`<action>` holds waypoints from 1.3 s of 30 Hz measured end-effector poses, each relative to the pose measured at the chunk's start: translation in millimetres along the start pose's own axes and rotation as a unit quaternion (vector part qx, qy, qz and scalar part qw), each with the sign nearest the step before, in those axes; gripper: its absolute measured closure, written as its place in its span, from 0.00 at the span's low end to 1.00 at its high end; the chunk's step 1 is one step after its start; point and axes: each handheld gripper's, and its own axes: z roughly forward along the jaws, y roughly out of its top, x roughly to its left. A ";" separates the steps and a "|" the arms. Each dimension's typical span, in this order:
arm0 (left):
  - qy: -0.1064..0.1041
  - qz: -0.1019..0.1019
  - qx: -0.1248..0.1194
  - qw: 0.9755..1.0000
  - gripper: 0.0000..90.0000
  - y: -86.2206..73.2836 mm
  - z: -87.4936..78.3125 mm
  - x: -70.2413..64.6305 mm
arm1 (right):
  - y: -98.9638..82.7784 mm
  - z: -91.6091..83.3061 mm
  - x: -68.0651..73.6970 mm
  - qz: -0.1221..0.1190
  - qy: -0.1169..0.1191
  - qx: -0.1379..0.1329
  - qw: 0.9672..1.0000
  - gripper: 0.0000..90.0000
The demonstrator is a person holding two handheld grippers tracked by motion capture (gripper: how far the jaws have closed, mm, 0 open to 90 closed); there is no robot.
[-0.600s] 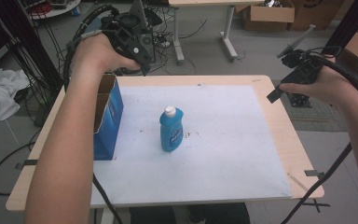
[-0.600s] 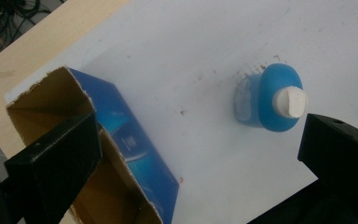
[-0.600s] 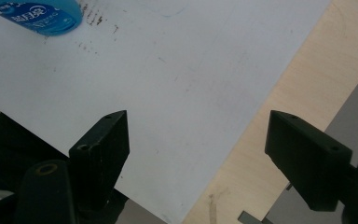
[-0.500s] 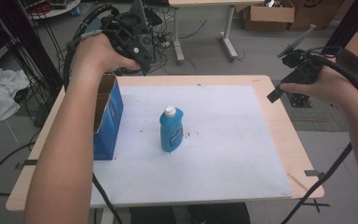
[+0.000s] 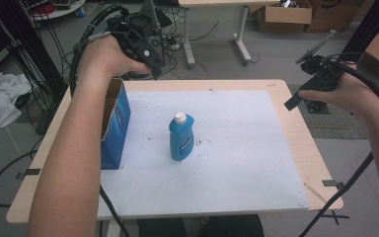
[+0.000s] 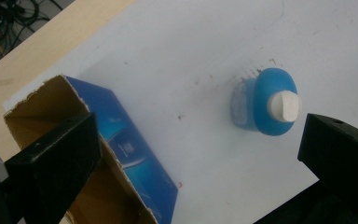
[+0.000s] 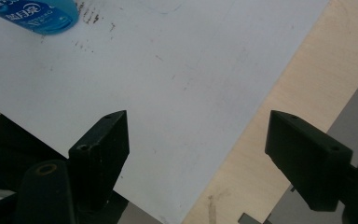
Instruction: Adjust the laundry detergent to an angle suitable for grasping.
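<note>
Blue bottle (image 5: 181,137) stands upright mid-surface on the white sheet (image 5: 237,148), white cap on, untouched. Open blue carton (image 5: 113,123) sits well to its left, empty as far as I can see. Left gripper (image 5: 145,47) hovers above the carton's far end, jaws spread wide, nothing between them. Right gripper (image 5: 321,74) hangs off the right edge, released too. Looks like nothing grasped yet; whole pick and place left

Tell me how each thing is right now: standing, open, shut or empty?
Blue bottle: standing upright, white cap on.
Blue box: standing, top open; inside looks empty as far as visible.
Left gripper: open, holding nothing, above the box.
Right gripper: open, holding nothing.
Table: white sheet on it, a few small dark marks.
</note>
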 end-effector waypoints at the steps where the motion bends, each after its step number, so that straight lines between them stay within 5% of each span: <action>1: -0.003 0.004 0.001 1.000 0.00 0.2 0.2 -1.3 | -0.3 0.0 -1.2 -0.002 -0.001 -0.002 1.000 0.25; 27: -0.006 0.020 0.006 1.000 0.00 4.4 3.6 -17.8 | 0.3 -1.2 1.9 -0.007 -0.003 -0.003 1.000 0.24; 39: -0.006 0.011 0.007 1.000 0.00 1.0 3.6 -11.5 | -0.9 1.7 -0.6 -0.003 -0.002 0.001 1.000 0.24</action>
